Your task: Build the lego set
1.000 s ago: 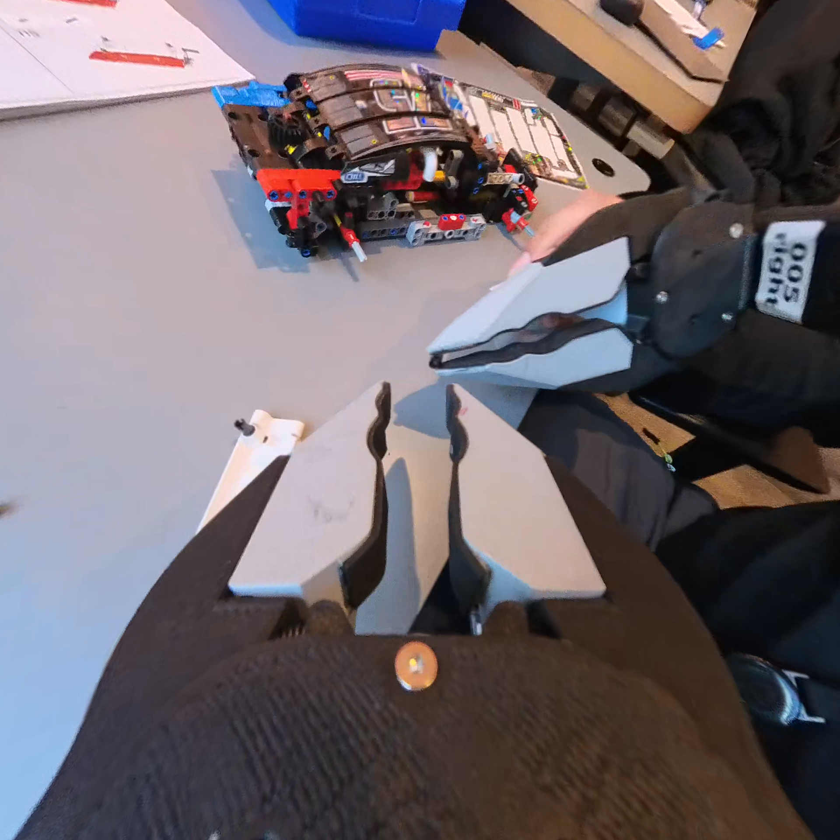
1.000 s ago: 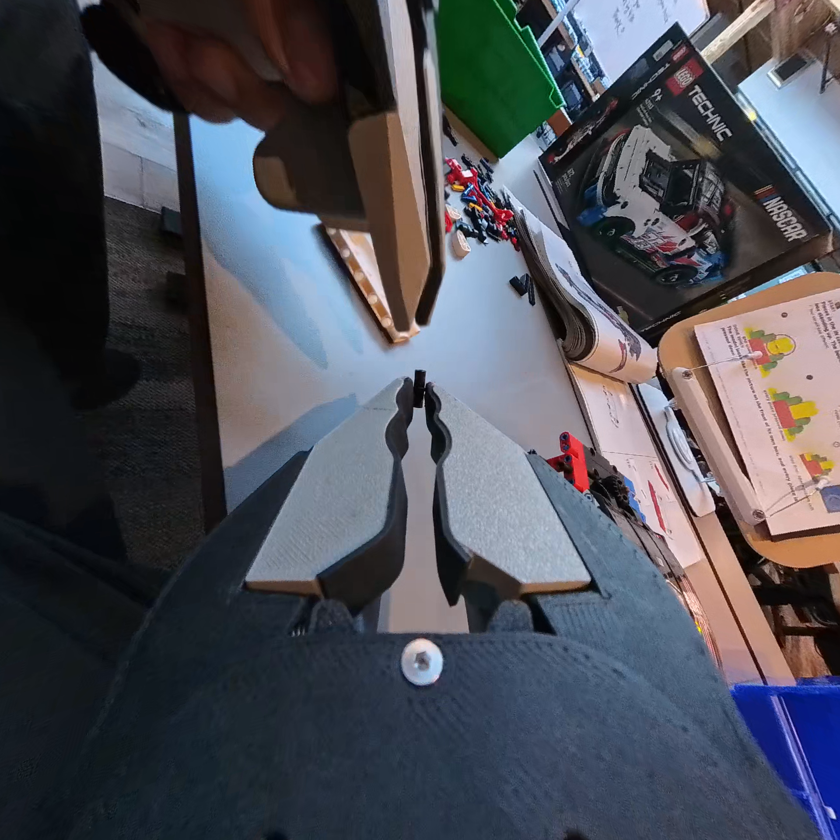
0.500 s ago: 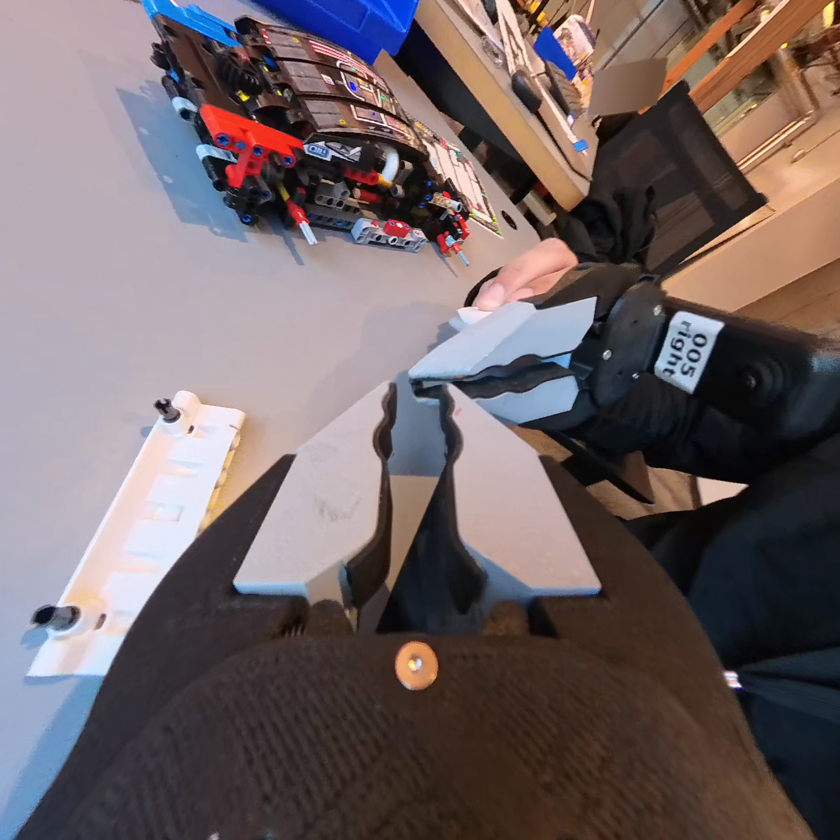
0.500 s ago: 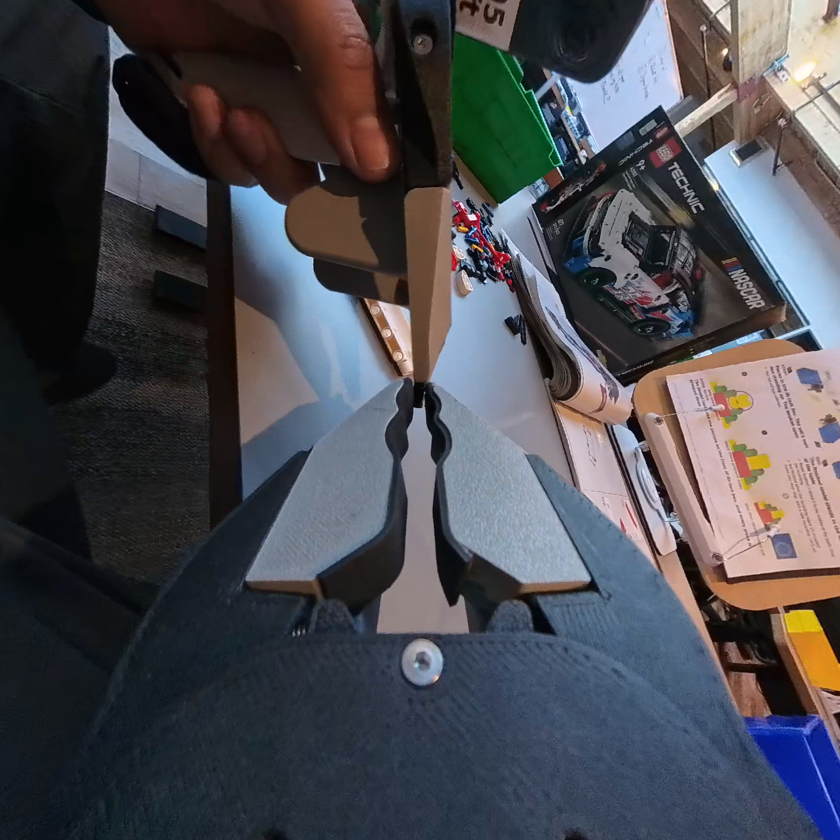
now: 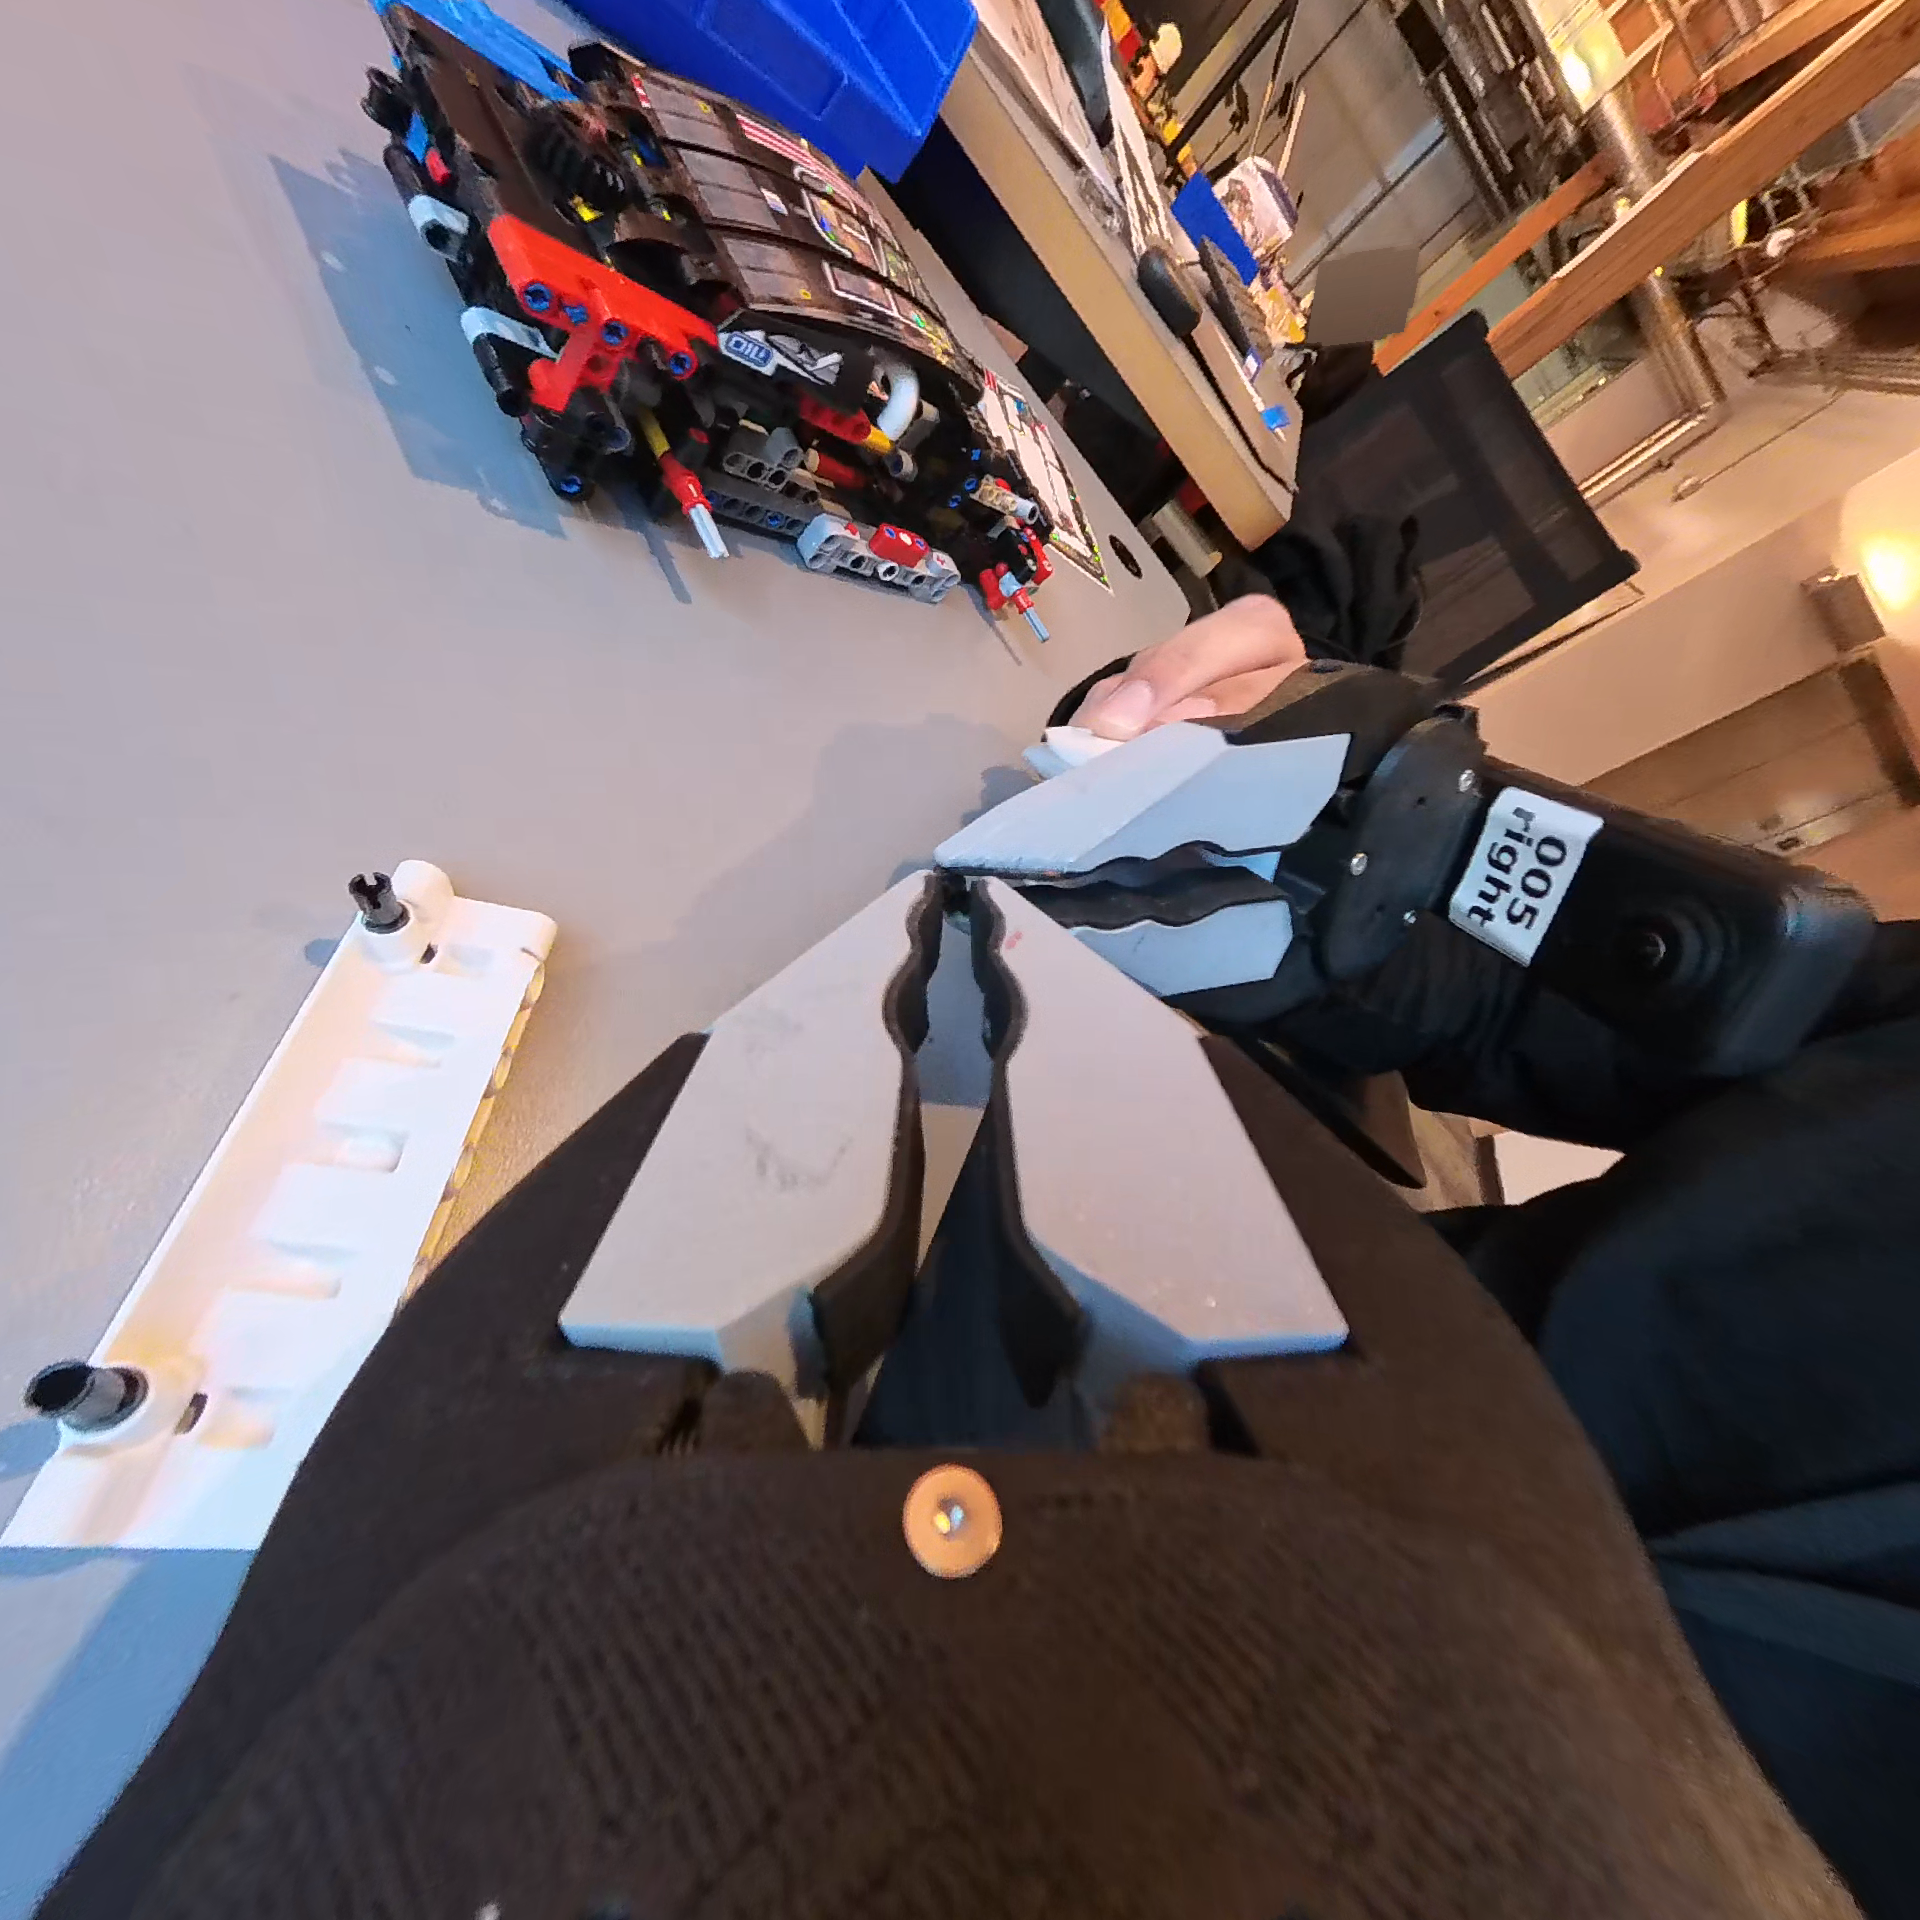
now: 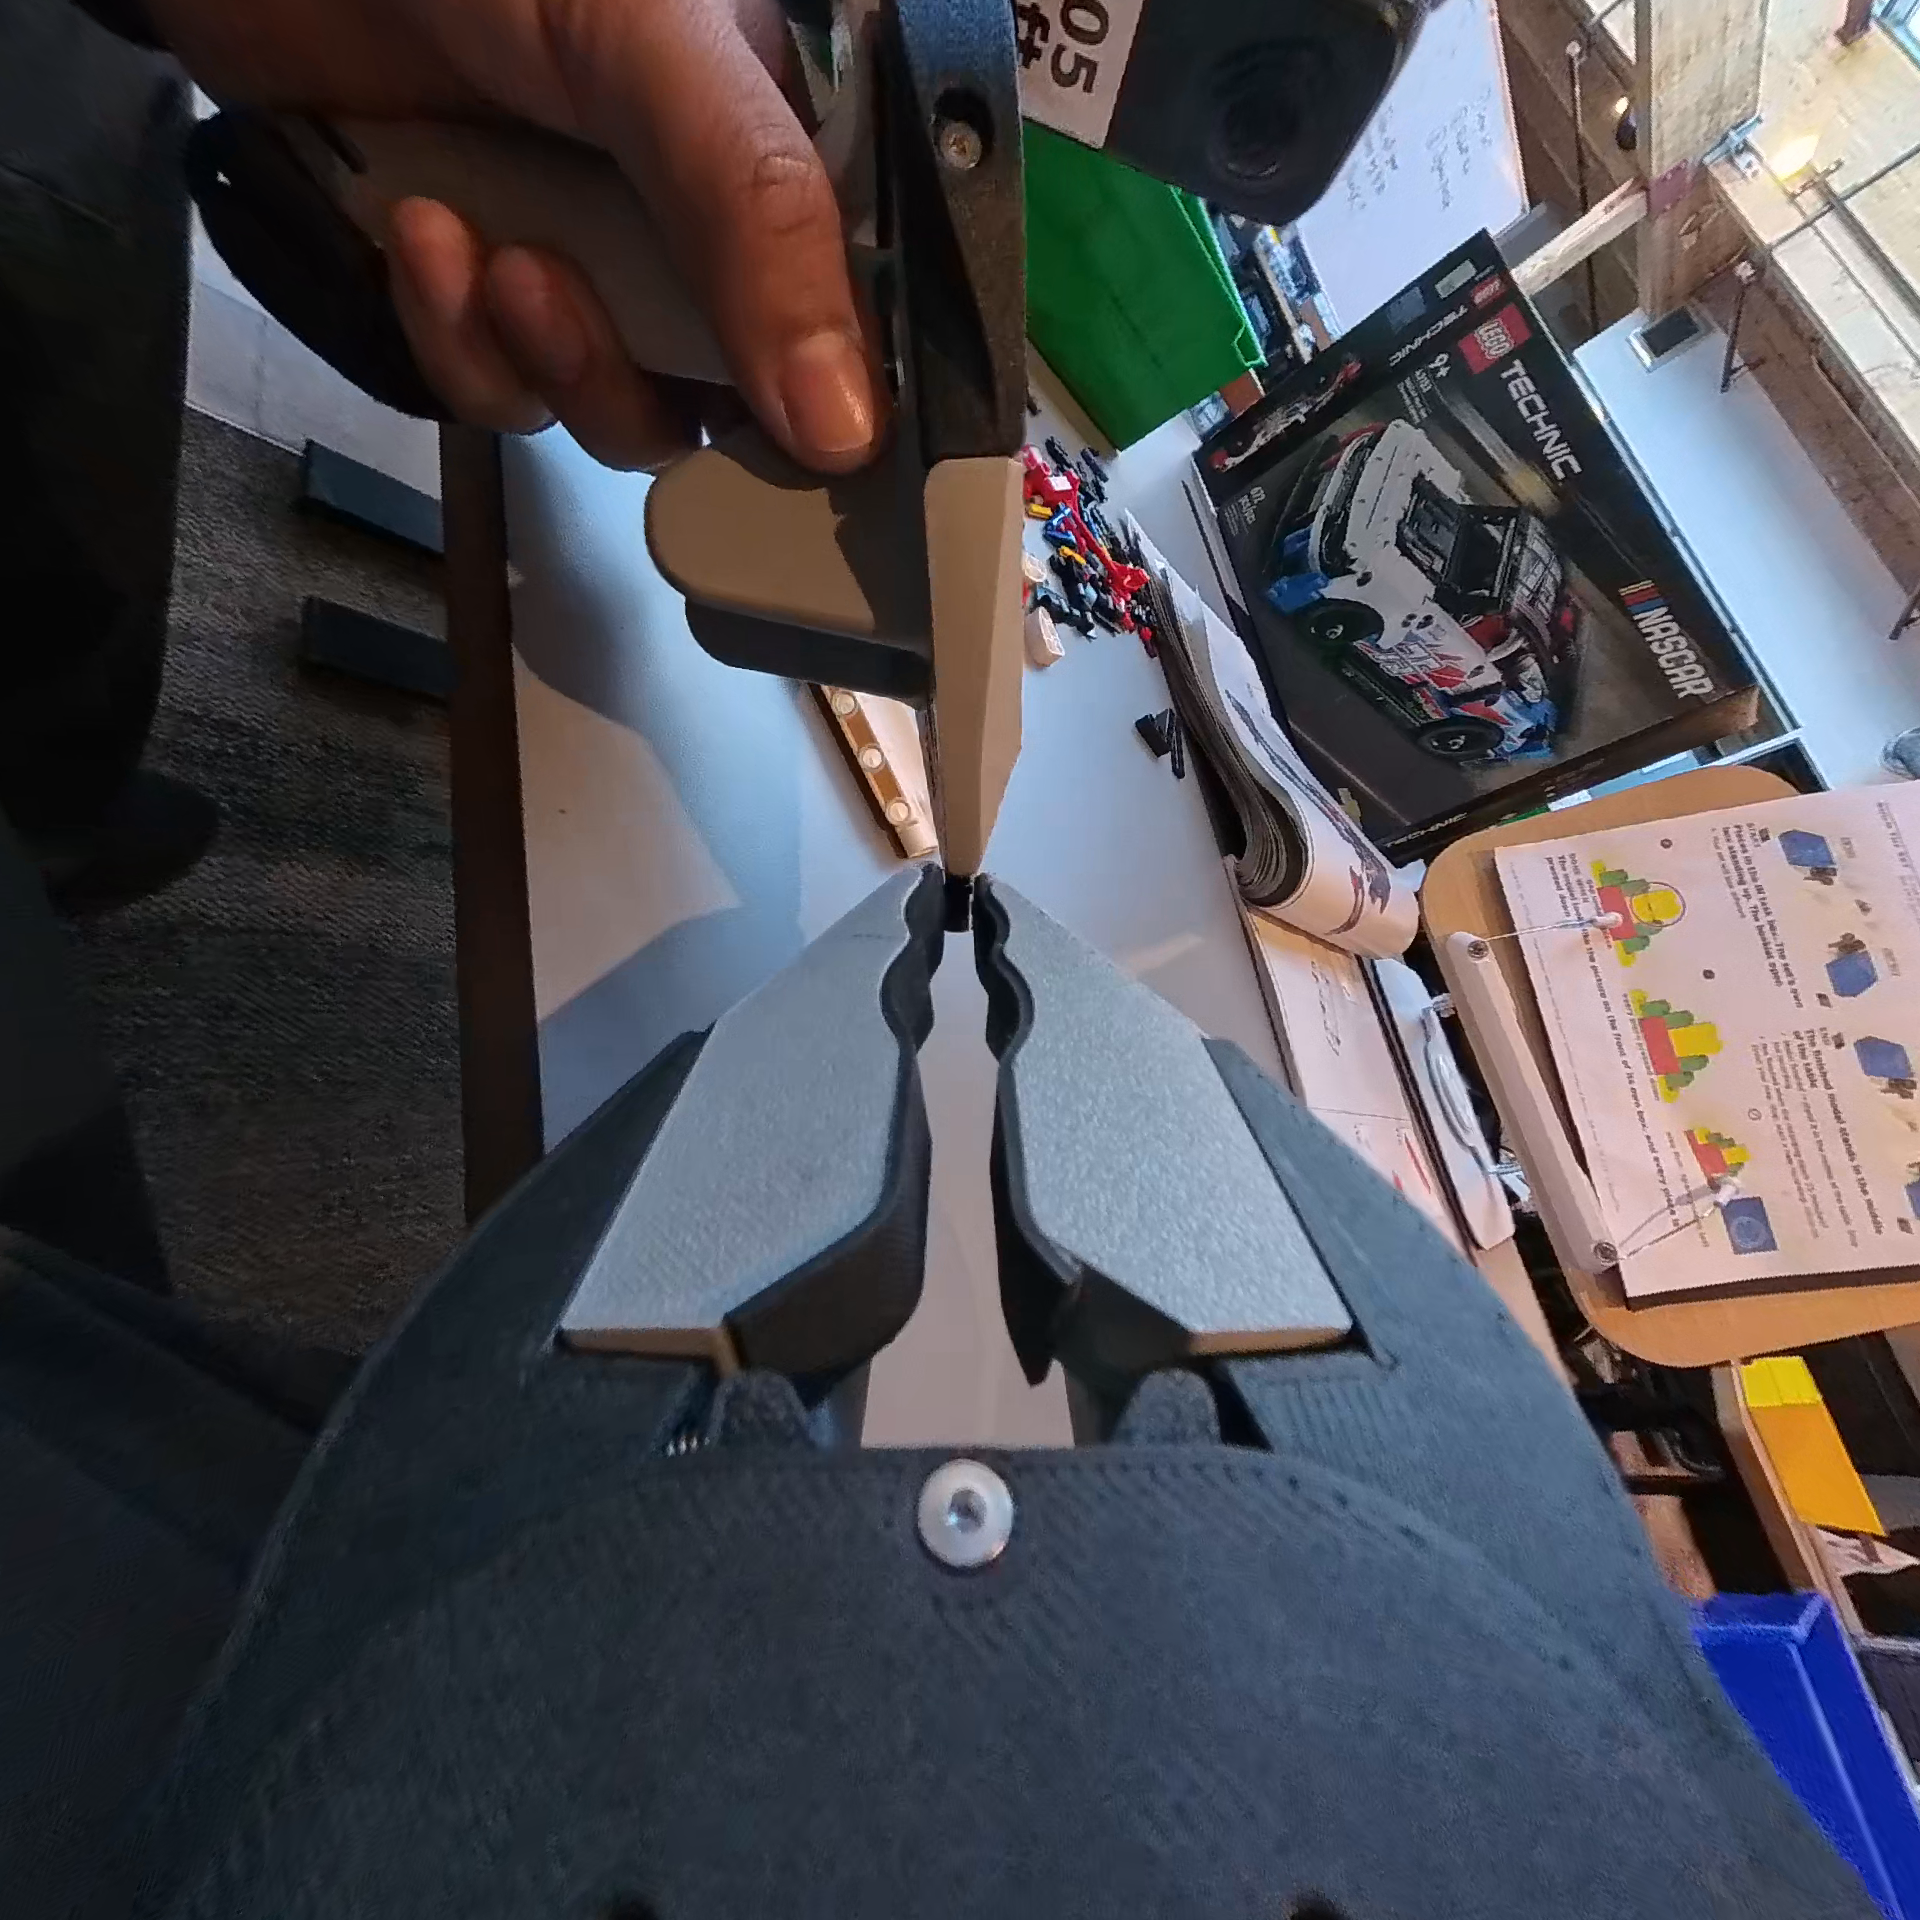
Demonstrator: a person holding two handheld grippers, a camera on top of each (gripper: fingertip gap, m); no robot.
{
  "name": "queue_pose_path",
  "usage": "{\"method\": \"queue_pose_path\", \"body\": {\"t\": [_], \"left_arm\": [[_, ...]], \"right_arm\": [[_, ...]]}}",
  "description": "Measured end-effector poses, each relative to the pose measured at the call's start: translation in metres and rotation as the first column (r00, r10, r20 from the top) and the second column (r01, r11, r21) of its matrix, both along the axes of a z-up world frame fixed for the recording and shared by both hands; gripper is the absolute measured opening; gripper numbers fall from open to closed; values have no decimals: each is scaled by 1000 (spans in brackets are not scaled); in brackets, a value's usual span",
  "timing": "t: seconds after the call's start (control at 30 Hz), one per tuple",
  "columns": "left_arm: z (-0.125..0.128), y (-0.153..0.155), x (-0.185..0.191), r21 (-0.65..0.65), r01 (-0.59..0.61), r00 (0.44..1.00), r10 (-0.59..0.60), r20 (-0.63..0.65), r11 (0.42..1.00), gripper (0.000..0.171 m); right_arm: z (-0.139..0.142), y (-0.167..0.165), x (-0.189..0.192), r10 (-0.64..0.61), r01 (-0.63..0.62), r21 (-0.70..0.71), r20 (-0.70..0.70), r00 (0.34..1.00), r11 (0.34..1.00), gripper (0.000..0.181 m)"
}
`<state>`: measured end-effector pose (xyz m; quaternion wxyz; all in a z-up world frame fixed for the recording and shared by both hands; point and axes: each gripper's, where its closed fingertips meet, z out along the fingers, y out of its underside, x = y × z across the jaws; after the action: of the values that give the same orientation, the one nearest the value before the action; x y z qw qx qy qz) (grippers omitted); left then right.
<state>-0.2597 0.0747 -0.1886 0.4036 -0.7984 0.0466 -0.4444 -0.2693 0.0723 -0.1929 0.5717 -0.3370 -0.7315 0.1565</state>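
A small black pin (image 6: pixel 957 904) sits between my right gripper's (image 6: pixel 958 906) tips, which are shut on it. My left gripper (image 6: pixel 961 847) comes down from above and its tip meets the pin's free end. In the left wrist view my left gripper (image 5: pixel 951 906) has its tips closed to a narrow gap around the pin (image 5: pixel 951 900), with the right gripper (image 5: pixel 951 868) reaching in from the right. Both hold it above the table's near edge. The part-built black and red car model (image 5: pixel 707 343) lies farther back on the grey table (image 5: pixel 312 644).
A long white panel (image 5: pixel 312 1174) with black pins at both ends lies left of my left gripper. A blue bin (image 5: pixel 810 62) stands behind the model. The right wrist view shows loose pieces (image 6: pixel 1081 561), the instruction booklet (image 6: pixel 1278 810), the set's box (image 6: pixel 1455 540) and a green bin (image 6: pixel 1122 291).
My left gripper has swung toward the right gripper and narrowed from wide open to a small gap around the pin. The right gripper has kept its hold on the pin.
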Motion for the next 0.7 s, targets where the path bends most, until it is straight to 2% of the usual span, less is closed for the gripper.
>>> {"method": "queue_pose_path", "body": {"t": [0.13, 0.27, 0.47, 0.63, 0.7], "left_arm": [[-1, -1, -2, 8, 8, 1000, -8, -26, 1000, 2], [16, -8, -8, 96, 54, 998, -50, -46, 994, 1], [34, -24, -4, 240, 176, 975, -136, -174, 955, 2], [45, -39, 12, 370, 315, 917, -181, -355, 874, 2], [50, -51, 20, 439, 403, 864, -176, -471, 803, 2]], "right_arm": [[-3, 2, -1, -2, 2, -64, 10, 1000, 998, 11], [4, -2, 5, 41, -43, -213, -16, 999, 976, 12], [23, -24, 9, 143, -158, -480, -68, 987, 863, 19], [30, -32, 14, 218, -233, -588, -97, 971, 775, 5], [34, -47, 23, 332, -323, -650, -115, 936, 688, 4]]}}
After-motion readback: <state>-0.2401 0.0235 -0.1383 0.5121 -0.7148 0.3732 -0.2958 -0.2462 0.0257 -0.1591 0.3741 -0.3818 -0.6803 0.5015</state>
